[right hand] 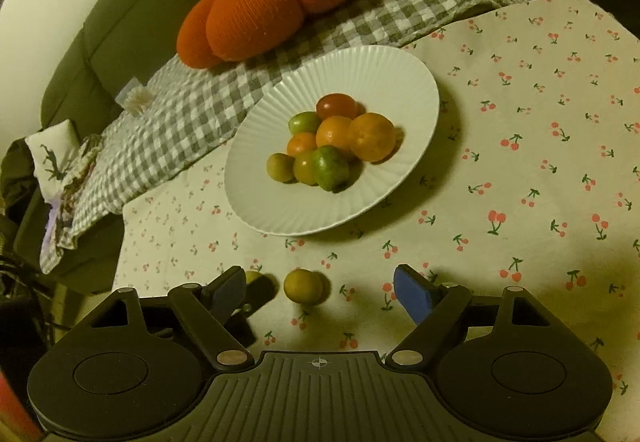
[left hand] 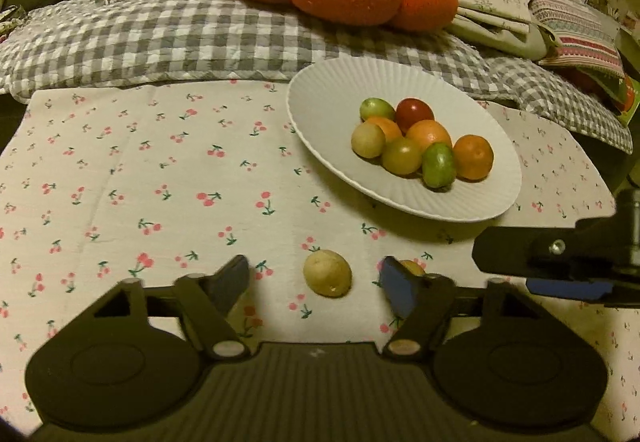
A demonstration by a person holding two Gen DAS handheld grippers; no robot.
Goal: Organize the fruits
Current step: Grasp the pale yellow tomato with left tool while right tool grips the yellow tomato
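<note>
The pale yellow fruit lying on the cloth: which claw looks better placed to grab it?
Probably the left claw. The pale yellow fruit lies between its open fingers. The right claw, also open, brackets a different fruit, the yellow-green fruit beside it.

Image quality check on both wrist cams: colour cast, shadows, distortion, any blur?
Left wrist: warm yellow-green cast, dark fisheye corners, cloth edge bowed; left gripper fingers slightly blurred, pale fruit sharp with a soft shadow. Right wrist: same cast, scene tilted and curved; plate fruits throw shadows rightward, the fruit before the right gripper too.
</note>
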